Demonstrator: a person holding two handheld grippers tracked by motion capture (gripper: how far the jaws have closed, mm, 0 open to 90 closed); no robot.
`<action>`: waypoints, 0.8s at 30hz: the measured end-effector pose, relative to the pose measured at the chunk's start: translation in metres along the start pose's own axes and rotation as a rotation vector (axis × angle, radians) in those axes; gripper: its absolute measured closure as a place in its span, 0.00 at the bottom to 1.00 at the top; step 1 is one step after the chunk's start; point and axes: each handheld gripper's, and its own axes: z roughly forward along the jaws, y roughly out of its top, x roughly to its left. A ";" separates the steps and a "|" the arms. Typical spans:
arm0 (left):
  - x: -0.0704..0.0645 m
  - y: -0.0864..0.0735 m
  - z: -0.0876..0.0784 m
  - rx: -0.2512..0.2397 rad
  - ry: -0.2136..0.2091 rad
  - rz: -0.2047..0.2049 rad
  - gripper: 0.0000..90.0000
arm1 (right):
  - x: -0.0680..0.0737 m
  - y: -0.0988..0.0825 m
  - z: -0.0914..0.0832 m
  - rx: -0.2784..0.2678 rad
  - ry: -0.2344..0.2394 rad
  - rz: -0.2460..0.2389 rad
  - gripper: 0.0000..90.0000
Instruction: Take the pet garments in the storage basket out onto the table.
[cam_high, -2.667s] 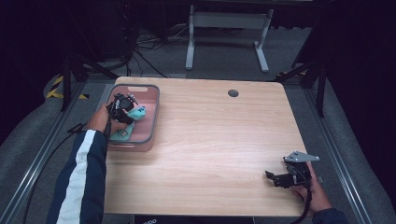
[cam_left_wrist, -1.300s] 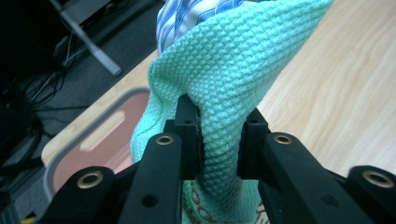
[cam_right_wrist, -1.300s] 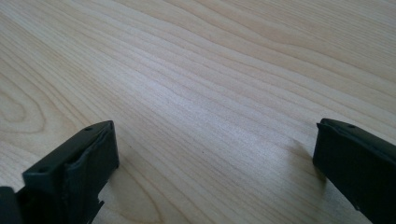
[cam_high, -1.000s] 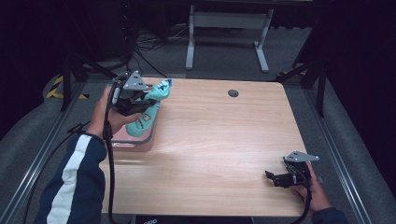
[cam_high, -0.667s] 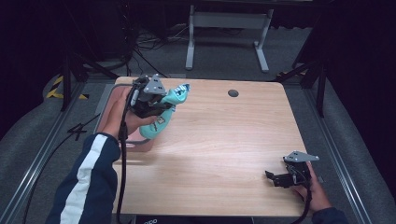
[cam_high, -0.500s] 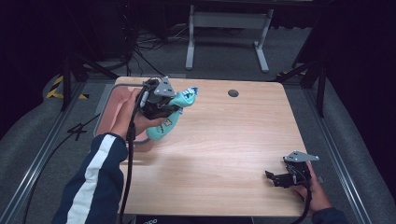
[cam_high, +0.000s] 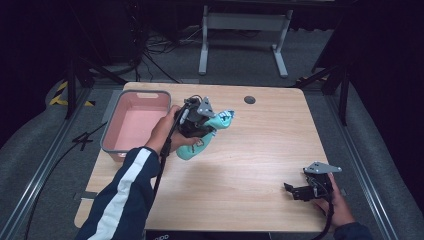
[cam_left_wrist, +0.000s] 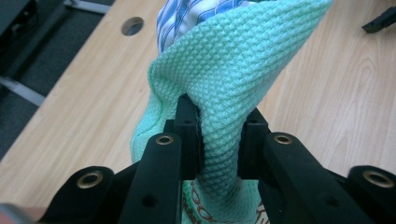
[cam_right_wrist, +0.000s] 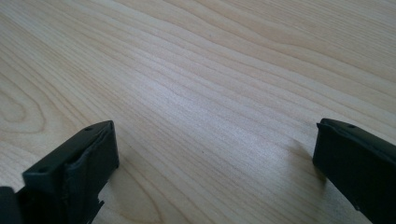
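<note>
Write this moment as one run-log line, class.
left gripper: shut on teal cloth | cloth: above table, right of pink bin | right gripper: open, on table

- The cloth (cam_left_wrist: 233, 79) is mint green with a waffle weave; a part of it carries blue and white stripes.
- The left claw (cam_left_wrist: 219, 140) is black, with brass-coloured rivets.
- The right claw (cam_right_wrist: 210, 177) is black.
- The surface (cam_high: 260, 150) is light wood with a wavy grain.
- The bin (cam_high: 112, 135) is grey outside, pink inside.
- The sleeve (cam_high: 125, 195) is navy with a white stripe.

bin (cam_high: 135, 125) at table (cam_high: 250, 165) left edge, cloth (cam_high: 210, 131) just right.
</note>
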 end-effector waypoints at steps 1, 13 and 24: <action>-0.001 0.001 0.003 0.004 0.001 0.007 0.84 | 0.000 0.000 0.000 0.000 0.000 0.000 0.01; -0.015 0.001 0.058 0.066 -0.069 0.003 0.83 | 0.000 0.000 0.000 0.000 0.000 0.000 0.01; -0.029 -0.004 0.097 0.142 -0.101 0.015 0.82 | 0.000 0.000 0.000 0.000 0.000 0.000 0.01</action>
